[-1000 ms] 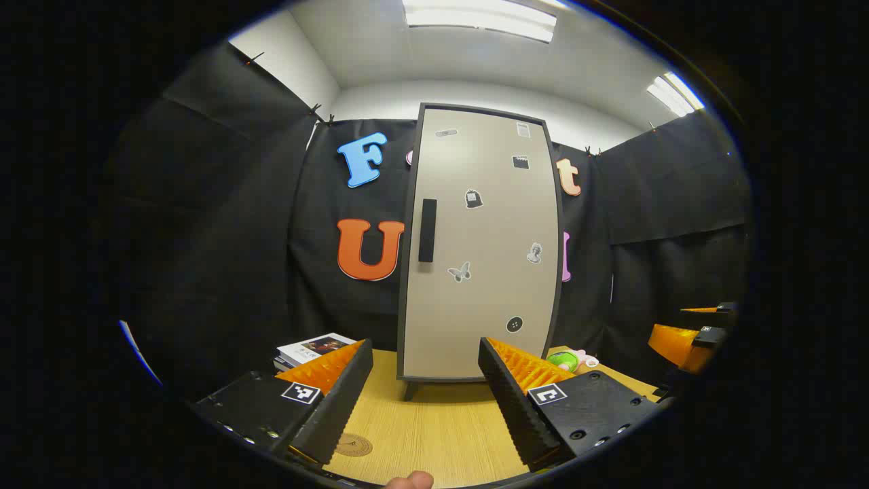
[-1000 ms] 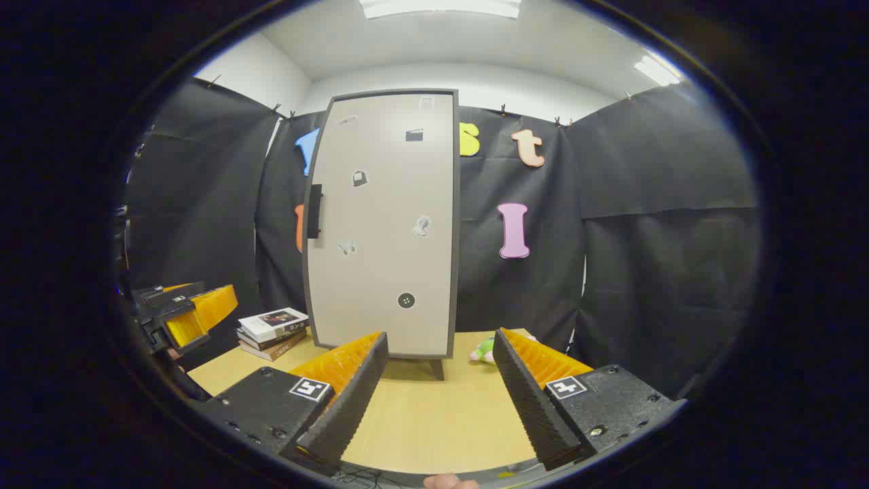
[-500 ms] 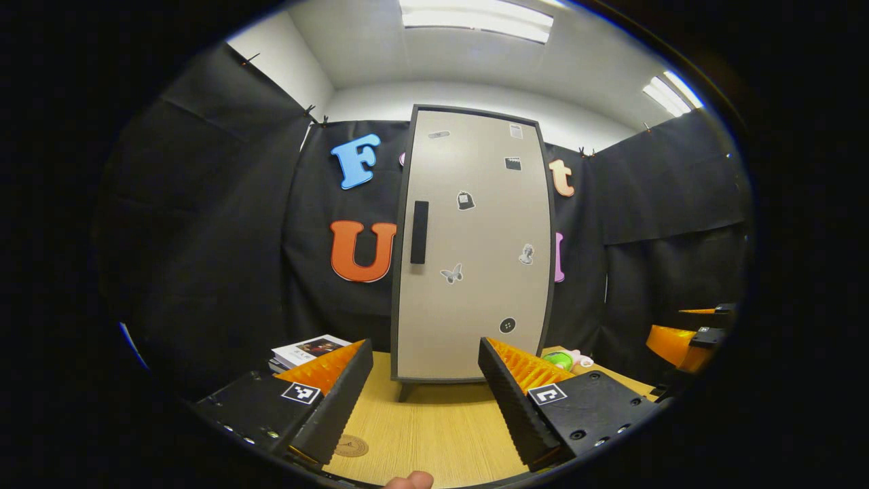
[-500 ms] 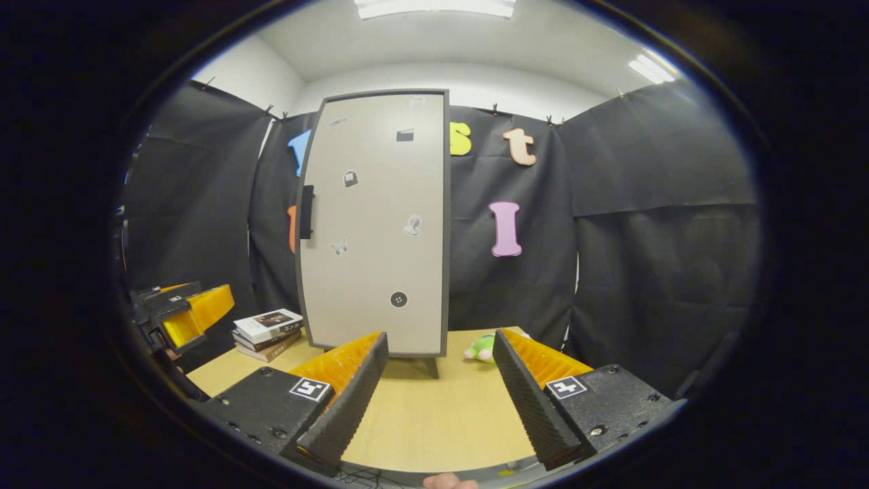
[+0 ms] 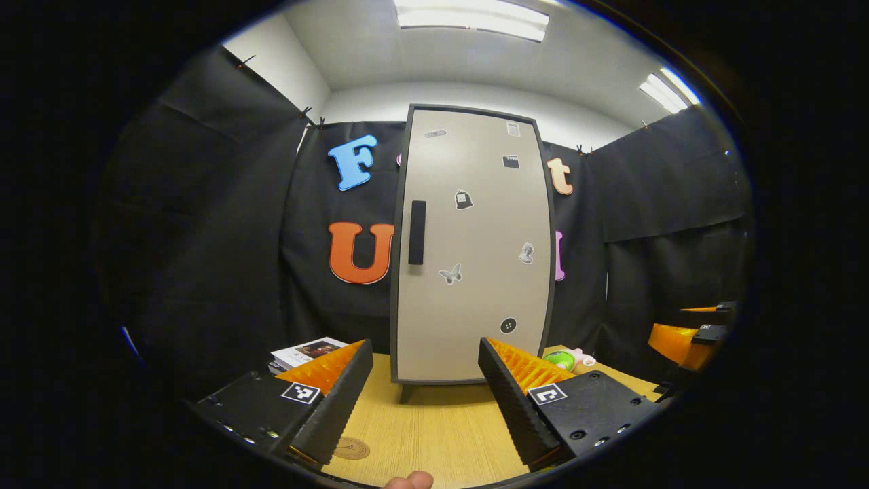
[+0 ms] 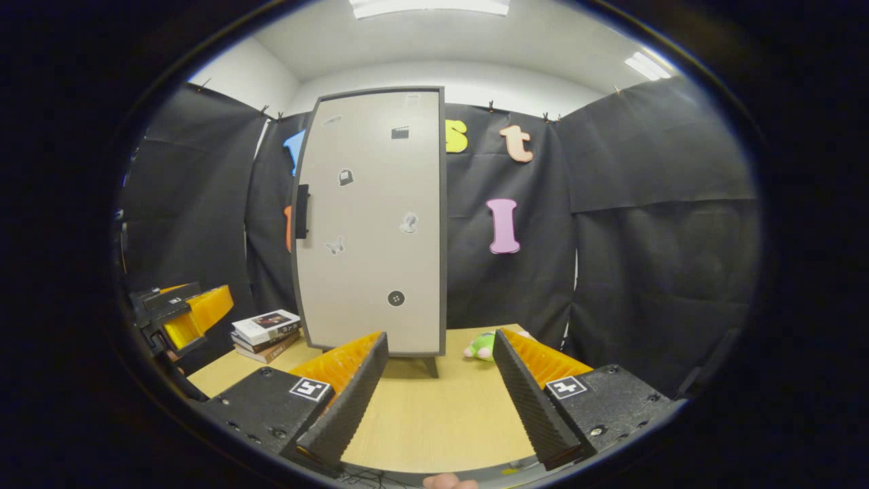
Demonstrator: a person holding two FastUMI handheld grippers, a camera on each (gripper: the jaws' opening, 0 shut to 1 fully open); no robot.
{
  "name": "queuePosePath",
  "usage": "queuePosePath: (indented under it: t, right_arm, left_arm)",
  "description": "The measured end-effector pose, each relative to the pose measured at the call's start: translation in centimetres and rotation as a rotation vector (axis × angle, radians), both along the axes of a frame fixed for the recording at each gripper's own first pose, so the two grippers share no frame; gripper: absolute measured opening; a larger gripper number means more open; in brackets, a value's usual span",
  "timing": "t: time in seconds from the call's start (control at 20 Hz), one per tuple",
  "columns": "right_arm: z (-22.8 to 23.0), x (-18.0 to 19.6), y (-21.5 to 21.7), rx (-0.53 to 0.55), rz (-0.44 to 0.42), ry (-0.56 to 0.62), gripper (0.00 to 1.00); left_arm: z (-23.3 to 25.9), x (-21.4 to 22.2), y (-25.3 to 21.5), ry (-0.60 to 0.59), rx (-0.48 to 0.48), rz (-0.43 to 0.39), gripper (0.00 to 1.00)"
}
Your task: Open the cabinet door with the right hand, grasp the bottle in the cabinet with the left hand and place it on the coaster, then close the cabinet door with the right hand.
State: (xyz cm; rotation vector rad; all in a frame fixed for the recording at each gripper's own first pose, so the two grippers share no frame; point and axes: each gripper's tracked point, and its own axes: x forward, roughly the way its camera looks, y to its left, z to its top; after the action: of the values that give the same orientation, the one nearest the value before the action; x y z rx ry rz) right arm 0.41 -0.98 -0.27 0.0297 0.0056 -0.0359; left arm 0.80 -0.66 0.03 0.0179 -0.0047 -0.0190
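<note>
Both tongs, left [image 5: 426,394] and right [image 6: 440,390], gape wide and empty. Ahead: one closed cabinet [image 5: 470,244], one coaster [image 5: 352,448] beneath the left tongs.

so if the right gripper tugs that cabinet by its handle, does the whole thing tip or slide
Possibly. The cabinet is tall and narrow and seems to stand on small legs on the smooth wooden table, so a hard pull could rock or slide it. The handle sits about mid-height on the door's left edge, which adds leverage. A slow pull by the right gripper looks safer.
</note>
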Motion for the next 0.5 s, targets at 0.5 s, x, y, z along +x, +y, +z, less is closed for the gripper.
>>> queuePosePath:
  t: [0.5]
  right_arm:
    - [4.0,4.3,5.3,-0.017,0.133,-0.032,1.0]
  left_arm:
    - [0.2,-0.6,1.2,-0.001,0.046,0.011,0.95]
